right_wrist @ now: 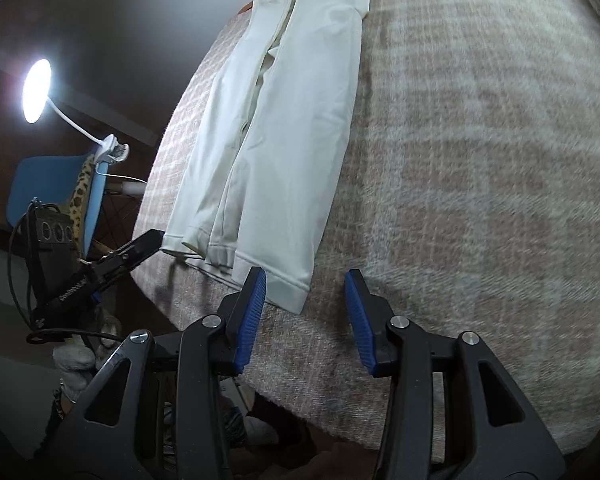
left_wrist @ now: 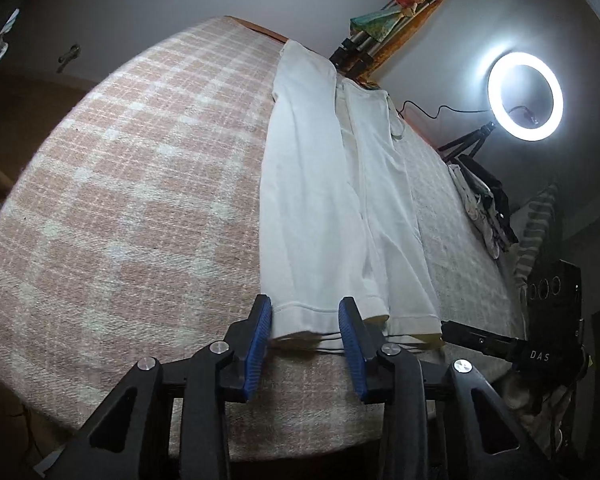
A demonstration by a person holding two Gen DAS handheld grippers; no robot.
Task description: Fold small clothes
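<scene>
Left gripper [left_wrist: 305, 322] parted, blue pads [left_wrist: 258, 344] standing either side of the nearest trouser cuff [left_wrist: 300, 314], cuff edge lying between them; pads seemingly clear of the cloth, no pinch visible. Just beyond the tips, white trousers [left_wrist: 320, 200] laid flat and lengthwise on the pink checked blanket [left_wrist: 120, 200], legs side by side, running straight away toward the far edge. To the right of the left gripper, near the second cuff, the dark tip of the other tool [left_wrist: 480, 338]. Farther right, a heap of dark and pale clothes [left_wrist: 484, 204] at the blanket's edge; beyond that, a lit ring light [left_wrist: 525, 96] on a tripod.

Right gripper [right_wrist: 305, 294] released, nothing clamped: left pad [right_wrist: 252, 308] overlapping the cuff corner [right_wrist: 288, 292] in this view, right pad over bare blanket [right_wrist: 480, 160]. Ahead and to the left, trousers [right_wrist: 284, 128] stretching away, waistband at the far end. Left of the right gripper, the left tool's finger [right_wrist: 140, 248] touching or just beside the outer cuff; cannot tell which. Farther left, off the blanket, a blue chair [right_wrist: 40, 192] and a lit clip lamp [right_wrist: 37, 90].
</scene>
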